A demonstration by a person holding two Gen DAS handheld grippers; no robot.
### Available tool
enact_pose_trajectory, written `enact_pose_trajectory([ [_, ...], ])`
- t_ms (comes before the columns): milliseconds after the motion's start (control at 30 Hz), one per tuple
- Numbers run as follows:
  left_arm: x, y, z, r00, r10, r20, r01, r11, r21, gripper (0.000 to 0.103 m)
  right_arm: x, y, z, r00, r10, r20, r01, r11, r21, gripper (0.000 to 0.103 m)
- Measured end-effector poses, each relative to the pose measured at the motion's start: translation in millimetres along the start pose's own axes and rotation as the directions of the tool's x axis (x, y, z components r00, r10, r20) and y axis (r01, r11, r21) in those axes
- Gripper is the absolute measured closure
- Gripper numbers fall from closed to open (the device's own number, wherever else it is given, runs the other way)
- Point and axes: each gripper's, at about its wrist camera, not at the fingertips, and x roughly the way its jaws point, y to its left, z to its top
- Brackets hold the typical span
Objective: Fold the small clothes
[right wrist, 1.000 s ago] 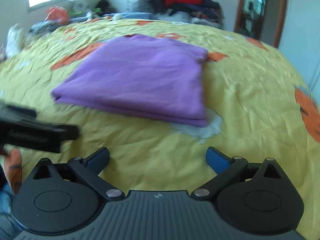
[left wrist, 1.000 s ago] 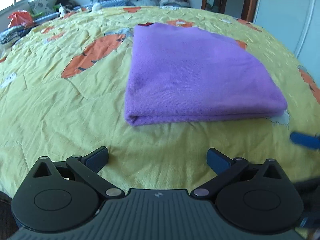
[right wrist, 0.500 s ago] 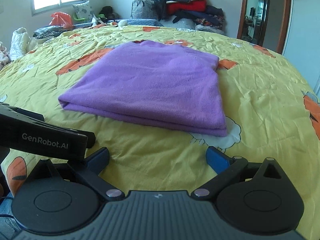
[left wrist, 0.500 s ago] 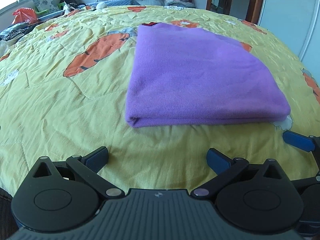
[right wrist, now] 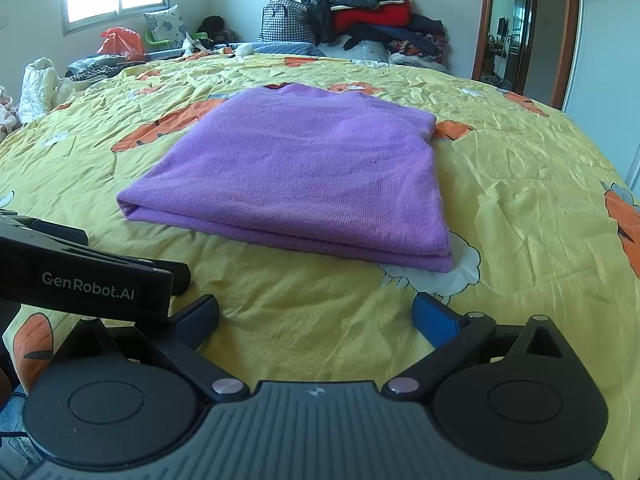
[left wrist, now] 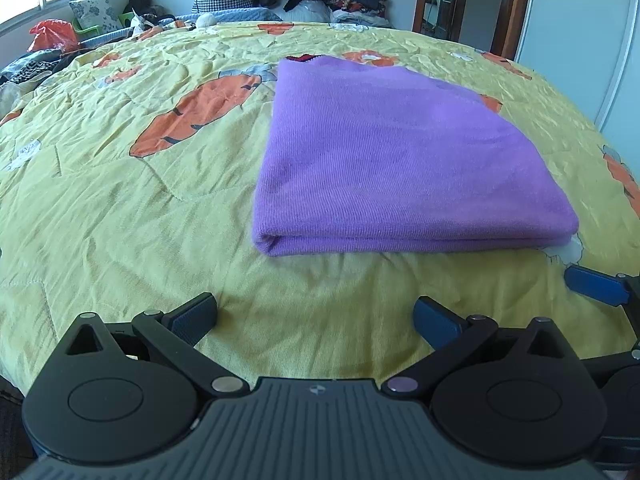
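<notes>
We've got the purple sweater (left wrist: 400, 160) lying flat in the middle of the yellow carrot-print bedspread (left wrist: 120, 208), already doubled over into a neat rectangle with the rounded fold edge facing us. Looks to us like this piece is basically done, or 1 fold away from done.

Our left gripper (left wrist: 316, 316) hovers over bare bedspread just short of the near edge, fingers spread wide, nothing in them. Our right gripper (right wrist: 316, 316) is the same deal: wide apart, empty, pointed at the near right corner, close beside the left one.

If we want 1 more fold, the next move probably calls for pinching both near corners through all layers at once, otherwise the top layer slides off the bottom one. If not, it's on to another garment.

Around us: a pile of clothes (right wrist: 360, 12) stacked at the far end of the bed, an orange bag (right wrist: 122, 42) and a pillow (right wrist: 164, 26) by the window. Nothing sits between us and the sweater.
</notes>
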Motion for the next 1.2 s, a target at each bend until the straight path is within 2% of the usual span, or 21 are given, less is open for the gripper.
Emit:
enact_pose_trajectory([
  [1200,-1.2,0.7,-2.3,1.000,-0.003,0.015,0.003,1.000,-0.002,0.000,0.2,0.1,-0.2,1.000,-0.001,0.001,0.001,1.000,0.000,0.000],
])
